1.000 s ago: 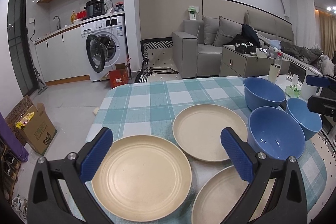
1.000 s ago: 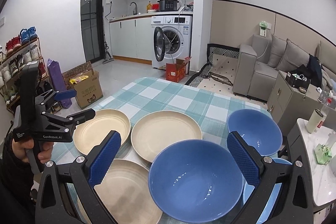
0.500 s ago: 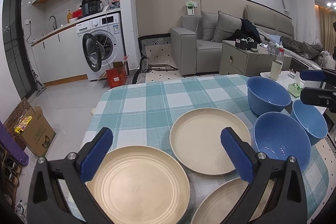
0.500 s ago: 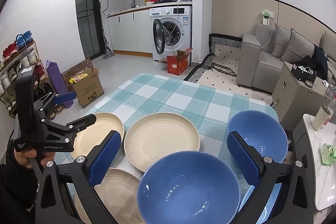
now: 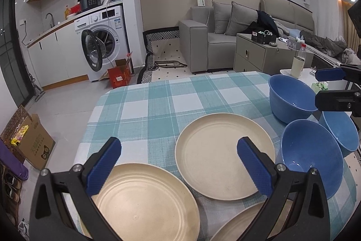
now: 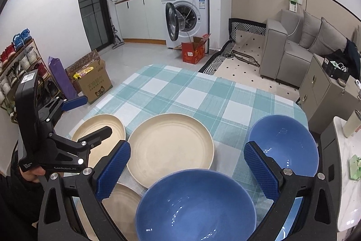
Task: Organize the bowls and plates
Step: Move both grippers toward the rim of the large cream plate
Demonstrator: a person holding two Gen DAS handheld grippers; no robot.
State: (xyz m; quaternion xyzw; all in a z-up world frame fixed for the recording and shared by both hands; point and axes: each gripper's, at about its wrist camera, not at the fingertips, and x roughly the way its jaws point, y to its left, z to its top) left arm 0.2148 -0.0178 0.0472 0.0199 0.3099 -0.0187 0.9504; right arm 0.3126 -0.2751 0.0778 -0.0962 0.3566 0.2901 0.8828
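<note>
Three cream plates lie on the checked tablecloth: a left plate, a middle plate and a near plate. Three blue bowls stand at the right: a far bowl, a near bowl and a small bowl. My left gripper hangs open above the left and middle plates, holding nothing. My right gripper is open over the near bowl, with the far bowl and middle plate beyond it. A hand holds the left gripper over the left plate.
The table's far half shows only cloth. A white side table with a cup stands right of the bowls. On the floor to the left are a cardboard box and a shoe rack. A washing machine and a sofa lie beyond.
Both views have shifted slightly, so the dishes sit a little lower in the frames. The plates and bowls have not moved, and both grippers have stayed open and empty.
</note>
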